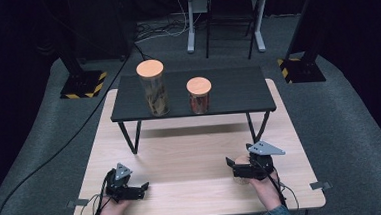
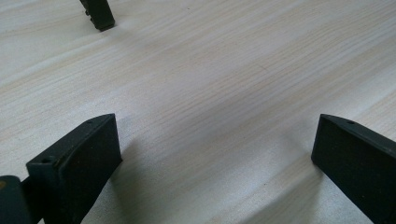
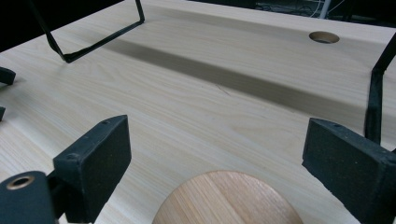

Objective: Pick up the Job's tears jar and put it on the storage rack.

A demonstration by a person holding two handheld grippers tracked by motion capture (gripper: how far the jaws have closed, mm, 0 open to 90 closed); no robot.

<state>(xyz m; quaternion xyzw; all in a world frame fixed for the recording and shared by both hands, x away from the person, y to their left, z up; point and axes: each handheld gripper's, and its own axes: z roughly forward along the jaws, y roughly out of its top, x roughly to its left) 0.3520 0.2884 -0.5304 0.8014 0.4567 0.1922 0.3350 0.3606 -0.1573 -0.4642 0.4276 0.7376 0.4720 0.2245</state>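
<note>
Wooden lid [image 3: 227, 198] lies on the counter [image 1: 191, 157] between the right tongs' [image 1: 230, 166] wide jaws; closing on it looks next. Left tongs [image 1: 144, 187] rest wide, empty.

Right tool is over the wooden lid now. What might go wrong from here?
1. The right tool is open with the round wooden lid low between its jaws; closing this high may catch just the lid and slip.
2. The black shelf leg stands close beside one jaw; a bump might shake the shelf and topple the tall jar on it.
</note>
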